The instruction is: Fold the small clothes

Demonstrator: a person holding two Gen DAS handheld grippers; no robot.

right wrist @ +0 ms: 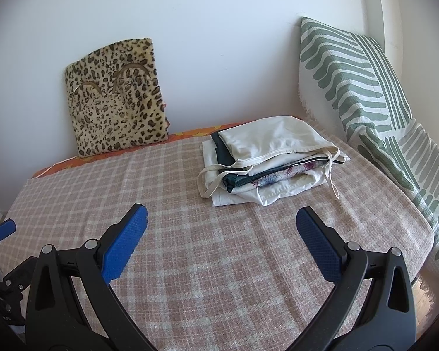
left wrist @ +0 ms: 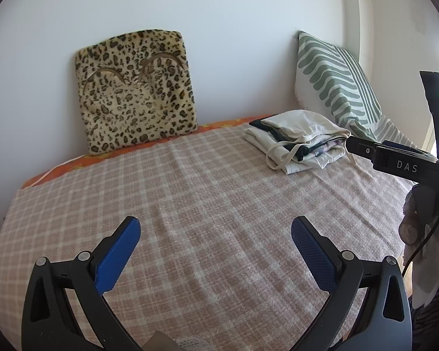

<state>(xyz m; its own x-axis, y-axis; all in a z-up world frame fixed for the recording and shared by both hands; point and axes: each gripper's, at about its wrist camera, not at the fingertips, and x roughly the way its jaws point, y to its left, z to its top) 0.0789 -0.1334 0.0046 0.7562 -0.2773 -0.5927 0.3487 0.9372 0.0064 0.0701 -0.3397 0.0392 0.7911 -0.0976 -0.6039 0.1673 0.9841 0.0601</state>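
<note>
Left wrist view: left gripper [left wrist: 215, 235] spread wide, empty, hovering over pink-and-cream checked blanket [left wrist: 190, 204]. Stack of folded small clothes, cream top over dark green and floral pieces [left wrist: 300, 140], lies well beyond it, near green-striped white pillow [left wrist: 336, 82]. Leopard-print cushion [left wrist: 134, 90] leans on wall, well apart from stack.

Right wrist view: right gripper [right wrist: 221, 222] spread, empty, nearer stack. Loose cream straps [right wrist: 212, 180] dangle off stack; finger could snag one, dragging layers undone.

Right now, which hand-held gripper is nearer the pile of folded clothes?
Right. The right hand-held gripper hangs open just in front of the pile of folded clothes; the left hand-held gripper, also open, sits farther back and to the pile's left.
</note>
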